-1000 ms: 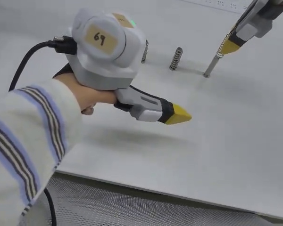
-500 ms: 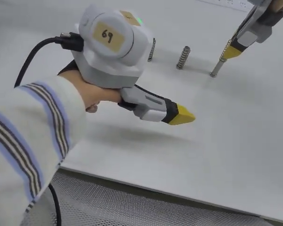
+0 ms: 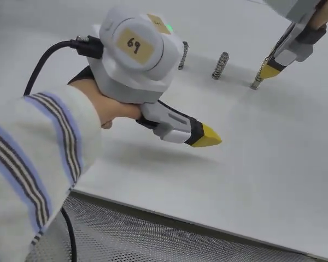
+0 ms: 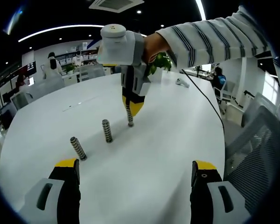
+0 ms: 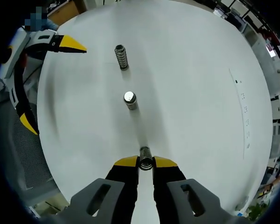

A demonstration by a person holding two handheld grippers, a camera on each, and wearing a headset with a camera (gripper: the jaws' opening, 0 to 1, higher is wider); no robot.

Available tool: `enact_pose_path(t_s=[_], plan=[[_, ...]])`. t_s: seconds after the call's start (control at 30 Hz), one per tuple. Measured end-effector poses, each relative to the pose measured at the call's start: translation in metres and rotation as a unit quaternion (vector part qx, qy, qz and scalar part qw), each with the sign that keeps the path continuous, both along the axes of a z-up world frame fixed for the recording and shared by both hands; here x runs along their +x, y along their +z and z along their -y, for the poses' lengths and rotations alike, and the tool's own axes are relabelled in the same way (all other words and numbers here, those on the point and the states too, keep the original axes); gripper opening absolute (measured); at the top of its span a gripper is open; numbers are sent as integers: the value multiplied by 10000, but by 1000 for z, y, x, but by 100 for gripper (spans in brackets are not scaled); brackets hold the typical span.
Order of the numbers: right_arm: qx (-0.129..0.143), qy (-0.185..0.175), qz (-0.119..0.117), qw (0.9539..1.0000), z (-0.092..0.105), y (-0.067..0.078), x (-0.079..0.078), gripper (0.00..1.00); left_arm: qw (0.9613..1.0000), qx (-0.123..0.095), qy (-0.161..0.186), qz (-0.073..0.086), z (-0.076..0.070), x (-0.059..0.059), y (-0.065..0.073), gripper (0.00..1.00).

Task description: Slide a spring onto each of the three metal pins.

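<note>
Head view and both gripper views, taken together. We see the left gripper (image 4: 136,164) held low over the white counter (image 3: 251,164) by a hand (image 3: 106,109) in a striped sleeve (image 3: 38,153), with a black cable (image 3: 44,60) running from its rear. In its own view its yellow-tipped fingers (image 4: 67,164) stand wide apart with nothing between them. We see the right gripper (image 5: 146,162) at the far side of the counter, well apart from the left one and pointing steeply downward. Its fingers are closed on a spring (image 4: 129,115), gripping it near its upper end. This spring hangs below the yellow tips and lines up with a slim metal pin (image 3: 256,83), whose lower part shows bare just above the counter. We cannot tell how far the spring has passed over the pin. Beside this pin, in a row, stand two more springs, the nearer spring (image 3: 221,64) and the farther spring (image 3: 182,54), each upright on the counter. In the right gripper view a bright round metal top shows at the upper end of the nearer spring. The farther spring lies just behind the body of the left gripper in the head view.
</note>
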State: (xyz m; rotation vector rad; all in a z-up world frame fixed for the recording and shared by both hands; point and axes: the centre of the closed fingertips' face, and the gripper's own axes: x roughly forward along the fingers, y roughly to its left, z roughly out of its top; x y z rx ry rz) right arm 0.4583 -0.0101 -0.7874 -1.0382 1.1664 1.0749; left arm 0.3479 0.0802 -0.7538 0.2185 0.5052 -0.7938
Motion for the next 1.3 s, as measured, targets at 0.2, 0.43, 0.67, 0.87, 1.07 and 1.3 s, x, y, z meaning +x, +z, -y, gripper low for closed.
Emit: enact_pose_path(t_s=[0.2,0.43,0.67,0.87,1.07,1.3], plan=[[42,-85,-146,9998,2,-6,3,8,10000,64,-4,-35,-3,-1,-3,98],[115,53,-115,9999,3,-10,1,8,9999,112,-9,-88,-5,-2,-6,98],[110,208,-43,9997,3,-11,0,9,9999,80,-6,-119,-5,-2,-5,98],[94,511,64,9986,4,-13,-1,17,9998,33,92,-173,-9,-1,-4,98],[91,529,89,9985,4,-12,-1,17,9997,77,126,-213,-16,-2,-5,98],[137,603,194,9979,8,0,-3,24,9997,36,149,-213,-19,-3,-2,98]])
